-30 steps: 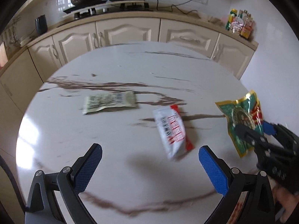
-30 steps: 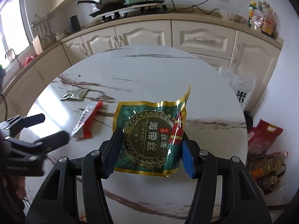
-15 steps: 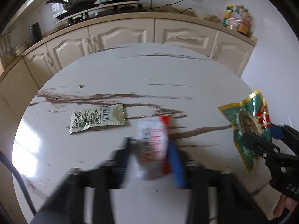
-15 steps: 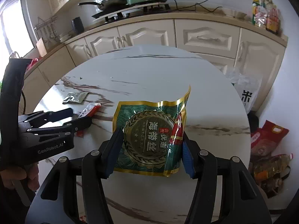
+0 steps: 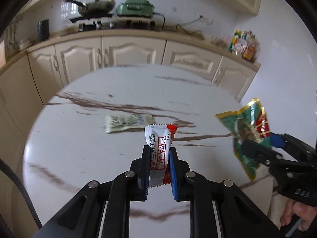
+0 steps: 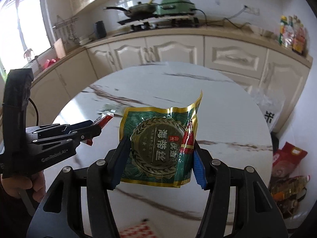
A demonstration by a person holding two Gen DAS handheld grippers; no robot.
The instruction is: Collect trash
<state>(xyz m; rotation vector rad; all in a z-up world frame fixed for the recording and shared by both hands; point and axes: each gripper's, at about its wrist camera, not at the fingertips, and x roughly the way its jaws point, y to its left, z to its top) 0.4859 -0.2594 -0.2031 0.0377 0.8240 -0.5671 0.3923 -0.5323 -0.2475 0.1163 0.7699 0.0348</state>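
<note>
Left tongs (image 5: 158, 165), jaws just closed, were clamped on the red-and-white sachet (image 5: 159, 148), which stood clear of the table (image 5: 83, 150), its long axis running along the line of the fingers and its crimped top end pointing away from the camera. Right tongs (image 6: 160, 161) were clamped on the green-and-gold packet (image 6: 158, 146), held off the table with its printed face toward the camera, pads pressing its left and right edges. One piece remained on the marble: the pale green wrapper (image 5: 129, 122), lying flat just beyond the sachet, its long axis running left to right across the left-wrist view, square to the line of the left tongs. It lay directly ahead of the left tongs and well to the left of the right tongs (image 5: 257, 148); the left hand was judged the nearer. Both tongs being occupied, a drop-off would probably come first; no bin was in view.
</note>
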